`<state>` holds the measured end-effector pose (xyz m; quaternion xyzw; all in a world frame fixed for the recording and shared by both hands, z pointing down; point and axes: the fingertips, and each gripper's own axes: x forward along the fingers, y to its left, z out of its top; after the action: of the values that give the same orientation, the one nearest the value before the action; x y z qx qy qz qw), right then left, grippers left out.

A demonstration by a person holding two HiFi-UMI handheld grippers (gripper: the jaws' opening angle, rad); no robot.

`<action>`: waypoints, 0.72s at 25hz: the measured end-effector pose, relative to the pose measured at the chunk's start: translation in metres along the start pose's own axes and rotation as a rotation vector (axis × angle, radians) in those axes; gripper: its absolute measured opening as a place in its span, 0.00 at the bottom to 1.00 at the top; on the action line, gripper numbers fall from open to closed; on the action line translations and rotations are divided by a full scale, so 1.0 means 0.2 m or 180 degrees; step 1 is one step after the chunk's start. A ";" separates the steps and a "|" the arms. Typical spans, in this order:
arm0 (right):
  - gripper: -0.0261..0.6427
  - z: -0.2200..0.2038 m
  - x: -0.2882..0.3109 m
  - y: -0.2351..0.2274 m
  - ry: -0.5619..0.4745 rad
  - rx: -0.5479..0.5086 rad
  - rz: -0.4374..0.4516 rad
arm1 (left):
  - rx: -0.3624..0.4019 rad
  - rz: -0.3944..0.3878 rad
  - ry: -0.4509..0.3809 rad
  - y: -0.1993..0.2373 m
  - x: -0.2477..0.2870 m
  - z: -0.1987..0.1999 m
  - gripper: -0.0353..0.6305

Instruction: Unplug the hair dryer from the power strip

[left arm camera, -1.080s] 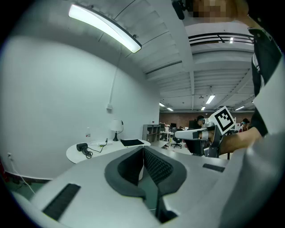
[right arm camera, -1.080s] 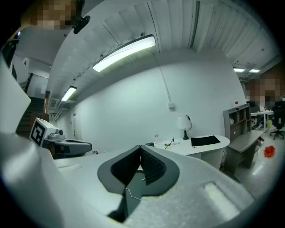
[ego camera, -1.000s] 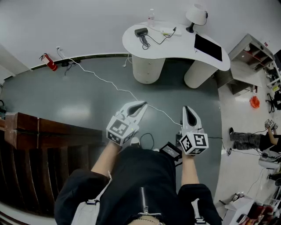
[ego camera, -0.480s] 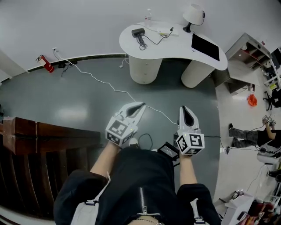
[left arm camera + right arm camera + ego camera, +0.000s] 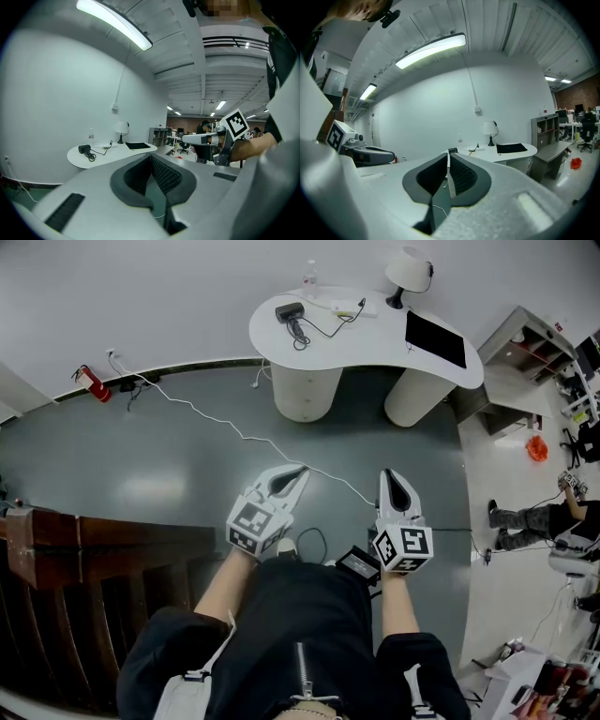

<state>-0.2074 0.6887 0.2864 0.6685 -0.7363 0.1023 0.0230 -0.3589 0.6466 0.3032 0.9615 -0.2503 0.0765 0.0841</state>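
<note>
A black hair dryer (image 5: 291, 313) lies on the white curved desk (image 5: 375, 348) far across the room, its cord running to a white power strip (image 5: 349, 307). Both grippers are held low in front of the person, well short of the desk. My left gripper (image 5: 302, 468) is shut with nothing in it; my right gripper (image 5: 392, 474) is shut and empty too. In the left gripper view the hair dryer (image 5: 85, 149) is small on the desk (image 5: 112, 157) beyond the closed left gripper (image 5: 151, 157). In the right gripper view the hair dryer (image 5: 453, 150) shows just past the right gripper (image 5: 448, 154).
On the desk also stand a white lamp (image 5: 410, 263), a bottle (image 5: 309, 276) and a black mat (image 5: 434, 338). A white cable (image 5: 234, 432) crosses the grey floor. Dark wooden furniture (image 5: 84, 549) lies at left, a shelf (image 5: 534, 343) and a seated person (image 5: 525, 526) at right.
The desk has drifted slightly left in the head view. Both grippers keep their place and stay shut.
</note>
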 end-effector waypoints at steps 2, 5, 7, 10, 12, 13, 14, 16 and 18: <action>0.05 -0.01 0.01 -0.01 0.0017 0.0018 -0.0018 | -0.0002 -0.0013 0.0026 0.01 0.01 -0.01 0.07; 0.05 -0.01 0.05 -0.01 0.0027 0.0034 -0.0036 | -0.0002 -0.0027 0.0049 0.05 0.02 -0.02 0.07; 0.05 -0.01 0.07 0.00 0.0043 0.0058 -0.0037 | -0.0014 -0.0032 0.0055 0.07 0.02 -0.02 0.07; 0.05 0.00 0.10 0.01 0.0042 0.0070 -0.0040 | 0.0003 -0.0045 0.0033 0.10 0.03 0.01 0.07; 0.05 0.01 0.12 0.02 0.0029 0.0064 -0.0053 | 0.0011 -0.0060 0.0026 0.12 0.04 0.02 0.07; 0.05 0.01 0.13 0.02 0.0025 0.0062 -0.0062 | 0.0011 -0.0068 0.0035 0.13 0.04 0.02 0.07; 0.05 0.01 0.13 0.03 0.0027 0.0063 -0.0072 | 0.0008 -0.0072 0.0049 0.13 0.04 0.02 0.07; 0.05 -0.01 0.14 0.04 0.0045 0.0082 -0.0097 | -0.0008 -0.0104 0.0073 0.14 0.03 0.01 0.07; 0.05 -0.02 0.15 0.05 0.0053 0.0111 -0.0128 | -0.0018 -0.0160 0.0096 0.14 0.03 -0.01 0.07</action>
<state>-0.2207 0.6614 0.2932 0.6826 -0.7205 0.1202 0.0194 -0.3682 0.6194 0.3098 0.9659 -0.2250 0.0882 0.0925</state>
